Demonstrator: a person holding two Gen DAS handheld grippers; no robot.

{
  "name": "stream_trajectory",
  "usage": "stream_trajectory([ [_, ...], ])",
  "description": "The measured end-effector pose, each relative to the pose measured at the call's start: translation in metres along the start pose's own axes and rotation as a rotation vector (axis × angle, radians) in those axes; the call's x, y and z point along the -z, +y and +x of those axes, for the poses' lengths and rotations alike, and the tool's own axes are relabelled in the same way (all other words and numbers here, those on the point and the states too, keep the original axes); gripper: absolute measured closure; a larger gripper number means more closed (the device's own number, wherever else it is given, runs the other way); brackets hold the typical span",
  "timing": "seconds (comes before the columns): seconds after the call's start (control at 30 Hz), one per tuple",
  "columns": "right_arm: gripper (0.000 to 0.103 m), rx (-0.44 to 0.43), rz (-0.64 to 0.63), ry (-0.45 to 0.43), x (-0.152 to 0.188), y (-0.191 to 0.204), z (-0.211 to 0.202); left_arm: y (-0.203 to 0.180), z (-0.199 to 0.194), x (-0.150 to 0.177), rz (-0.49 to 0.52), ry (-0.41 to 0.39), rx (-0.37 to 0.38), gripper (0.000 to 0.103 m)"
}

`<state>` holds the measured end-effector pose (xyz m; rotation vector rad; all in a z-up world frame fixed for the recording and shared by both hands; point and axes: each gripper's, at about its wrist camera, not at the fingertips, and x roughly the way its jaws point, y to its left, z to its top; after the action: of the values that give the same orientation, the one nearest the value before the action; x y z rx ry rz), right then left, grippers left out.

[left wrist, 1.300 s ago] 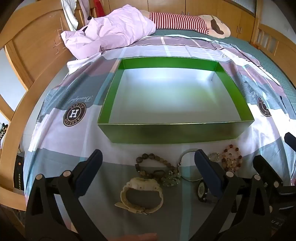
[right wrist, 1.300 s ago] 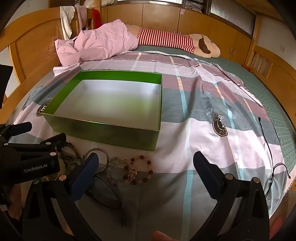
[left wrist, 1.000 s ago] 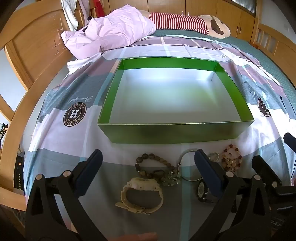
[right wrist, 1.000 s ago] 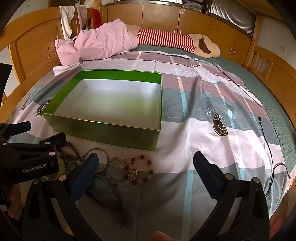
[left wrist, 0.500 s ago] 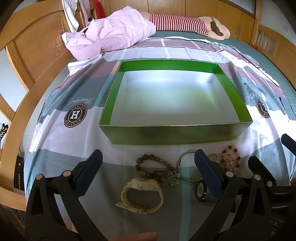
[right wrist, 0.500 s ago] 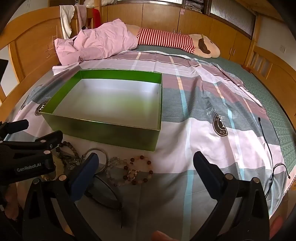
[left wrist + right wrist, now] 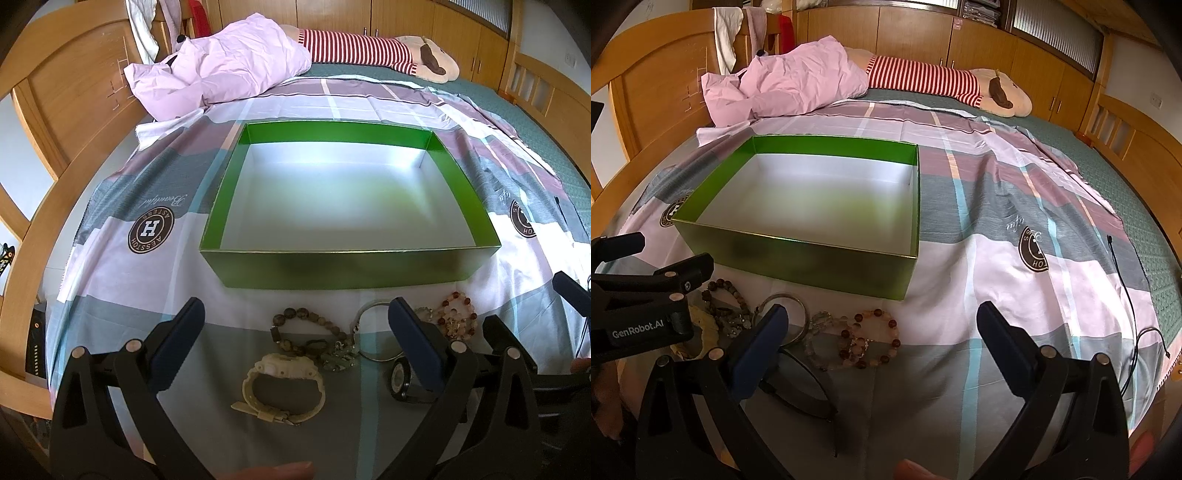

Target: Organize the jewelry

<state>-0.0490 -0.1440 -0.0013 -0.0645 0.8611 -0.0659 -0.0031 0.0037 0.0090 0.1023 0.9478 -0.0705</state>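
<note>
An empty green box (image 7: 347, 275) (image 7: 812, 258) with a silver inside sits on the bedspread. In front of it lies the jewelry: a cream watch (image 7: 282, 389), a brown stone bracelet (image 7: 308, 319) (image 7: 729, 295), a silver bangle (image 7: 369, 332) (image 7: 792, 301), a dark watch (image 7: 400, 382), and reddish and clear bead bracelets (image 7: 456, 319) (image 7: 868, 339). My left gripper (image 7: 295, 341) hangs open above the cream watch, holding nothing. My right gripper (image 7: 879, 345) is open over the bead bracelets, also with nothing in it. A black watch strap (image 7: 801, 391) lies under its left finger.
A crumpled pink quilt (image 7: 221, 70) and a striped plush toy (image 7: 373, 48) lie at the far end of the bed. Wooden bed rails (image 7: 55, 110) run along both sides. A thin black cable (image 7: 1126, 295) trails on the right of the bedspread.
Both grippers have drifted slightly; the box and jewelry sit a little lower in the left wrist view. Nothing was picked up or moved.
</note>
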Motion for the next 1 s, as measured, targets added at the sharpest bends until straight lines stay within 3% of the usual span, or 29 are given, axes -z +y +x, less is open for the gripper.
stream_trajectory([
  [1.0, 0.003, -0.003, -0.015, 0.000, 0.0017, 0.0052, 0.0016, -0.0020, 0.0001, 0.0018, 0.006, 0.002, -0.003, 0.004],
])
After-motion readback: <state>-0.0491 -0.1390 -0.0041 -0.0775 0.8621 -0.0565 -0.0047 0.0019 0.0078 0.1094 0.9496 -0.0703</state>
